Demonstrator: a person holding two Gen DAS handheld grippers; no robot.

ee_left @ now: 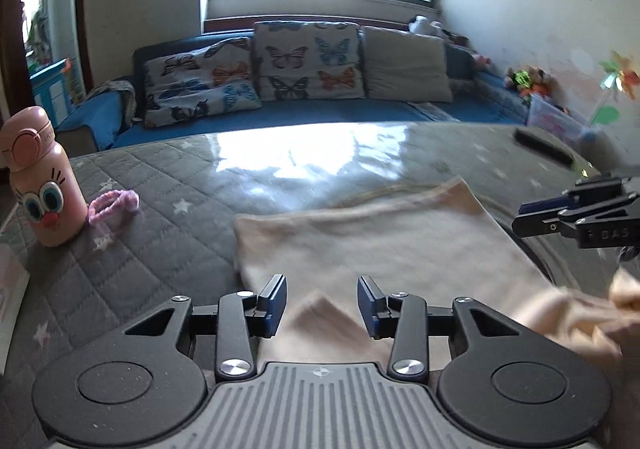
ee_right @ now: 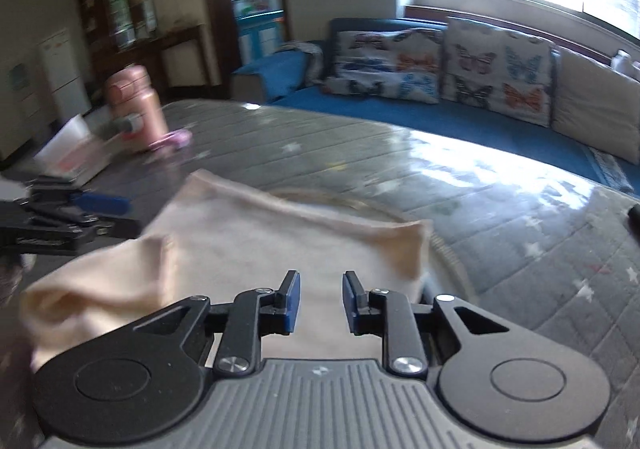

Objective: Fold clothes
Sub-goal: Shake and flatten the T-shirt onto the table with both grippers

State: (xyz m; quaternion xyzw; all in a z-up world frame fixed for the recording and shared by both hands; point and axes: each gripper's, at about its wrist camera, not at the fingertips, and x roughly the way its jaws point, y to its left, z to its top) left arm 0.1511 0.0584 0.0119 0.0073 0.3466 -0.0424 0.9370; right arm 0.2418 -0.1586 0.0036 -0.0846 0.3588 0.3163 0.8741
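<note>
While bottle (ee_left: 40, 185) stands aside, garment (ee_left: 380, 241) spreads.

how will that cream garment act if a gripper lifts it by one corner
Likely floppy: the cream garment lies in soft folds on the quilted table cover and bunches loosely at its near end. Probably light, since it looks thin. Pushed, it would more likely wrinkle than slide as one piece.

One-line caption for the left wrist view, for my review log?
Left gripper open above a cream garment on a grey quilted table, pink bottle at left, right gripper at the right edge.
</note>
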